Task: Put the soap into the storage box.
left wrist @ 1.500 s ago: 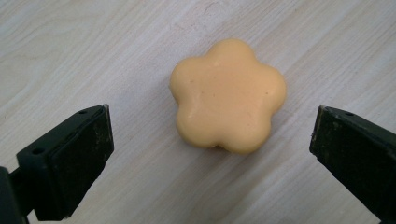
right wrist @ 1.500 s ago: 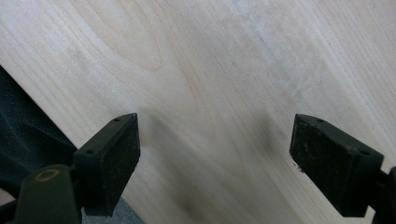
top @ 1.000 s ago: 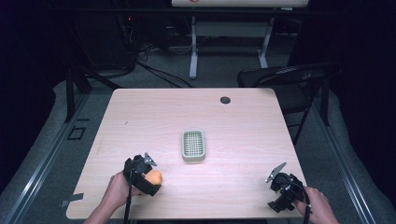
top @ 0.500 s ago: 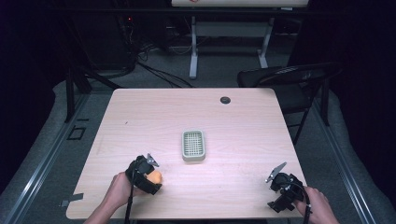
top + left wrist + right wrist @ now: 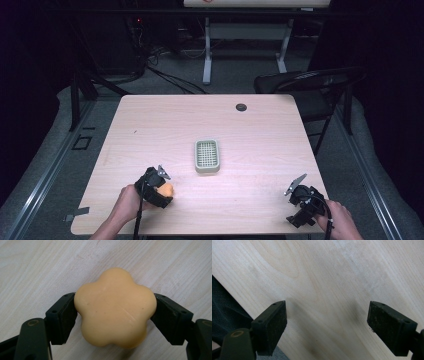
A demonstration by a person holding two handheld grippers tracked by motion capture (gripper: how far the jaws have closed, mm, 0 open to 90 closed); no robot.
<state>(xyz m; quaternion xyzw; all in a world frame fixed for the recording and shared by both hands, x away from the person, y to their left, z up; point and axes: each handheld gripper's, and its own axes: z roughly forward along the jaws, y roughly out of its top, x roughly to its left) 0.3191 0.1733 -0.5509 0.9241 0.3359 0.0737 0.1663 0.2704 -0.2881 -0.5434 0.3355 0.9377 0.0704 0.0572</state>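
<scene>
**Flower soap pinched in my left jaws, right jaws wide over the table's corner**

My left gripper (image 5: 113, 312) has both pads pressed against opposite sides of the orange flower-shaped soap (image 5: 115, 307), which sits squarely between them over the pale wooden table (image 5: 37, 265). In the high view that soap (image 5: 166, 190) is near the table's front left, close to the front edge, with bare wood all round it. The ridged soap dish (image 5: 207, 156) lies near the middle of the table, just beyond and to the right of my left gripper (image 5: 159, 186), well apart from every edge.

My right gripper (image 5: 327, 322) stands wide, nothing between its pads, only wood below and the table's edge crossing at lower left. In the high view it (image 5: 300, 192) is at the front right corner, close to the edge.

My left hand (image 5: 129, 202) comes in from the front, angled right. My right hand (image 5: 340, 222) angles left.
</scene>
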